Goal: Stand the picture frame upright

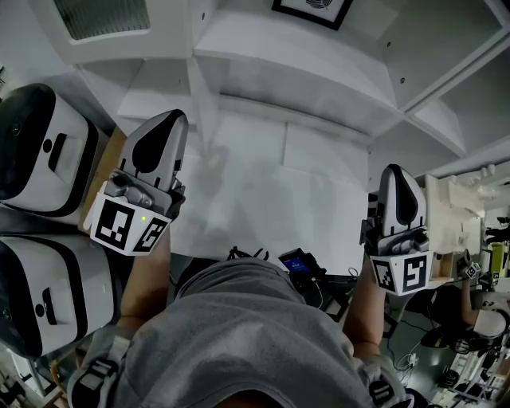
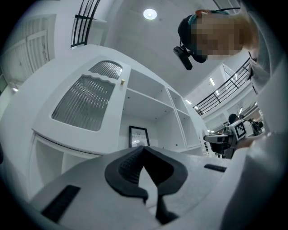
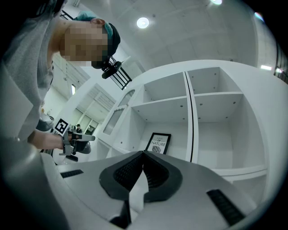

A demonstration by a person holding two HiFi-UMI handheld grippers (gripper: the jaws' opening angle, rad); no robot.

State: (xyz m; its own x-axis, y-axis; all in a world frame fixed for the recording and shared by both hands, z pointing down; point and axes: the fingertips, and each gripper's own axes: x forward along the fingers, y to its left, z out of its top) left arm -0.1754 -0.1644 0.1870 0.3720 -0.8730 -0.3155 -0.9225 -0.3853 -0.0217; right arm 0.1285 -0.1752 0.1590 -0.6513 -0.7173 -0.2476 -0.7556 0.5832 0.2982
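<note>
The black picture frame (image 1: pixel 312 9) stands upright against the back wall of a lower cubby in the white shelf unit; it also shows in the left gripper view (image 2: pixel 138 136) and, with its printed sheet, in the right gripper view (image 3: pixel 158 143). My left gripper (image 1: pixel 174 119) hovers at the left, well short of the shelf, its jaws shut on nothing (image 2: pixel 144 149). At the right my right gripper (image 1: pixel 392 172) is held at about the same distance, shut and empty too (image 3: pixel 143 154). Both point slightly upward at the shelf.
The white shelf unit (image 3: pixel 193 96) has several open cubbies and a cabinet door with ribbed glass (image 2: pixel 84 101) to the left. A white surface (image 1: pixel 263 191) lies in front of me. Two white-and-black devices (image 1: pixel 38 151) stand at the left; a cluttered bench (image 1: pixel 470 239) at the right.
</note>
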